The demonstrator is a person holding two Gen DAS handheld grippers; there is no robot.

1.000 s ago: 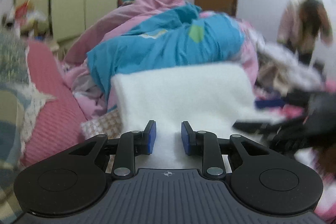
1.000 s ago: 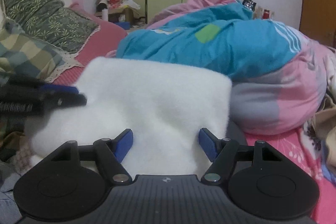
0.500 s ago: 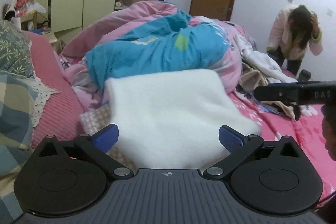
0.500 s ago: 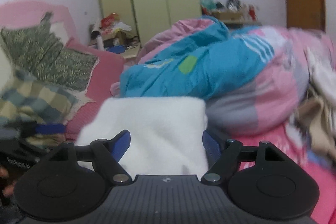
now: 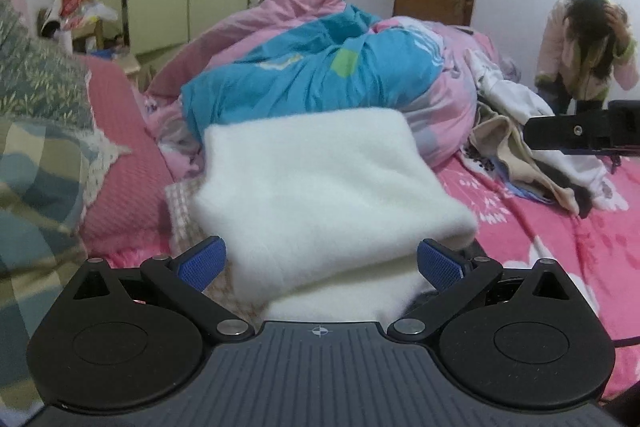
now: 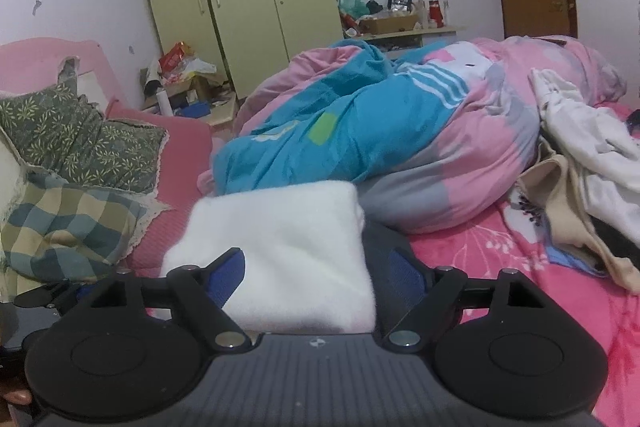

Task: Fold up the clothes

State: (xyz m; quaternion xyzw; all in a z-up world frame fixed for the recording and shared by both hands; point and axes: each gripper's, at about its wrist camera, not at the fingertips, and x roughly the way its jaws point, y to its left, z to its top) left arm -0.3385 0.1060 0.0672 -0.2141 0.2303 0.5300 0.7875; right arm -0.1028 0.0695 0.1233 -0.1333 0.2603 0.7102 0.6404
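Observation:
A white fleece garment (image 5: 320,187) lies folded in a thick stack on the pink bed sheet (image 5: 540,247). My left gripper (image 5: 320,261) hovers just in front of it with its blue pads (image 5: 202,261) spread wide, clear of the cloth on both sides. In the right wrist view the same white stack (image 6: 280,251) sits ahead of my right gripper (image 6: 316,277). Its jaws are opening, the stack's near edge lies between them, and neither pad presses on it. The right gripper (image 5: 580,135) also shows as a black bar at the edge of the left wrist view.
A rumpled blue and pink duvet (image 6: 380,131) fills the bed behind the stack. Loose white and beige clothes (image 6: 580,155) are heaped at the right. Pillows (image 6: 80,147) lean at the left. A person (image 5: 588,43) stands by the far wall, with a green wardrobe (image 6: 240,7) behind.
The left jaws went from nearly shut on the white garment to wide open. Both grippers drew back and rose from the stack. The right jaws spread slightly wider.

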